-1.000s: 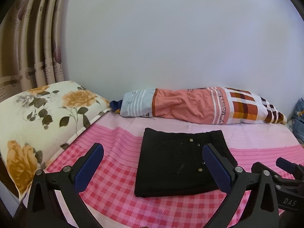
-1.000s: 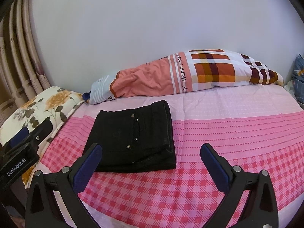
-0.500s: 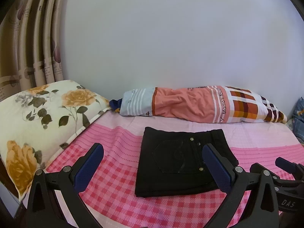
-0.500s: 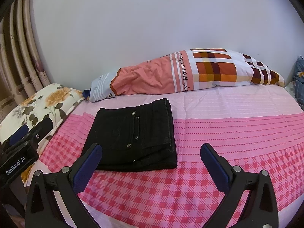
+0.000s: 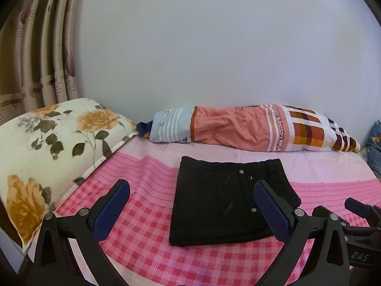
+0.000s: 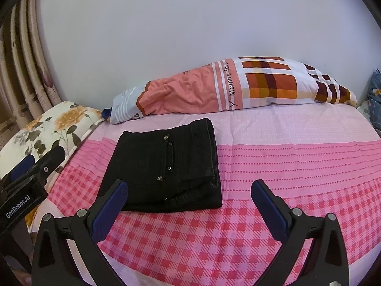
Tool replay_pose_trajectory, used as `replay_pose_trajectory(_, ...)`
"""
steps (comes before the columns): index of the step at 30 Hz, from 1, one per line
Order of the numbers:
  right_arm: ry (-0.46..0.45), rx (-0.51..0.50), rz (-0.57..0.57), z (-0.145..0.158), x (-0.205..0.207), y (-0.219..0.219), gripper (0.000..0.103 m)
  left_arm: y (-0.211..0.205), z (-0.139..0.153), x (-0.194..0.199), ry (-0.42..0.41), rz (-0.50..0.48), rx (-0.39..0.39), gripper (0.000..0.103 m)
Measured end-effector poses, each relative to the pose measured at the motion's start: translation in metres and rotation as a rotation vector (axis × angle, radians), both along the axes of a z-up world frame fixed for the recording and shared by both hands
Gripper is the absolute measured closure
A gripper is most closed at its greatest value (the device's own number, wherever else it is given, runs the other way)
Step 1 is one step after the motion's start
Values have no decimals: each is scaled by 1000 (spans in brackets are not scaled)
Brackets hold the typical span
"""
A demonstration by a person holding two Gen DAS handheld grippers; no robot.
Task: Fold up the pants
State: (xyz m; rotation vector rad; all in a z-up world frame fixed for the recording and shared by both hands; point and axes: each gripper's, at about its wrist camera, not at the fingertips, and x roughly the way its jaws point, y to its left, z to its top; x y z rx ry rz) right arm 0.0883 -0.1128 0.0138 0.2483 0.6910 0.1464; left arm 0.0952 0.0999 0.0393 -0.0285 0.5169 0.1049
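Left wrist view gives us the black pants [image 5: 228, 197] already folded into a flat rectangle on the pink checked bedsheet [image 5: 147, 233], near the middle of the bed. We hold the left gripper [image 5: 191, 211] wide apart and empty above the near edge; our right gripper [image 6: 189, 212] is spread just as wide, gripping nothing. A floral pillow [image 5: 47, 147] lies to the left of the pants, well apart. Behind them, a rolled patchwork bolster [image 5: 257, 128] rests against the white wall [image 5: 214, 47]. Curtains [image 5: 35, 59] hang at far left.
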Motion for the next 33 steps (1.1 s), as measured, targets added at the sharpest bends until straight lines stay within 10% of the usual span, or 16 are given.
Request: replay_pose_trajectory(33, 41, -23, 35, -13, 8, -3, 1, 10, -19, 22, 32, -23, 9, 0)
